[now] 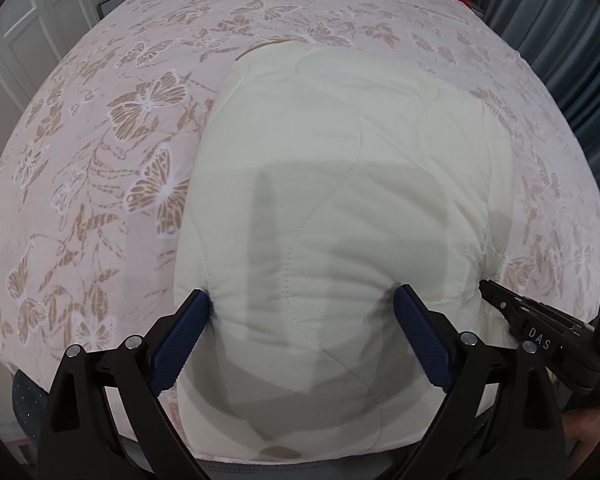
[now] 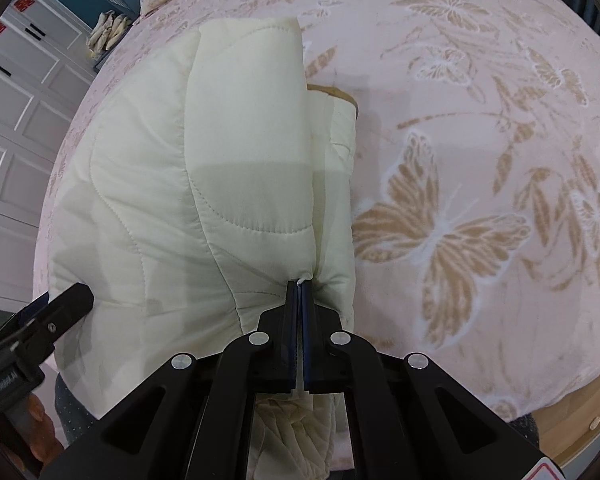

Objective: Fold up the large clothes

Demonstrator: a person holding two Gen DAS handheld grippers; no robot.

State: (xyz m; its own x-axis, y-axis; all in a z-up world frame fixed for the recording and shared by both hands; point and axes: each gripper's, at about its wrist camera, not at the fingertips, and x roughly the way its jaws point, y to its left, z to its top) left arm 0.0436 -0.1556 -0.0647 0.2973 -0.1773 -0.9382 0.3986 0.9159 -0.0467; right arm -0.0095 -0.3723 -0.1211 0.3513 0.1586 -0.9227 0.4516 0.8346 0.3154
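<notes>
We see one bed (image 2: 480, 128) with bare butterfly cover right of one folded cream quilted jacket (image 1: 340, 184) near its front edge. Our left hand-held gripper (image 1: 302, 312) straddles it, spread wide; our right hand-held gripper (image 2: 299, 286) pinches its hem.

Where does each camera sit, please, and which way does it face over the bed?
Left wrist: rides the left tool, looking forward along its spread fingers over the cream quilted jacket on the butterfly bedspread; the right tool enters at its right edge.
Right wrist: rides the right tool, pinched shut on the jacket's edge; the left tool shows lower left.
Shared: jacket, bedspread, each other's tool.
</notes>
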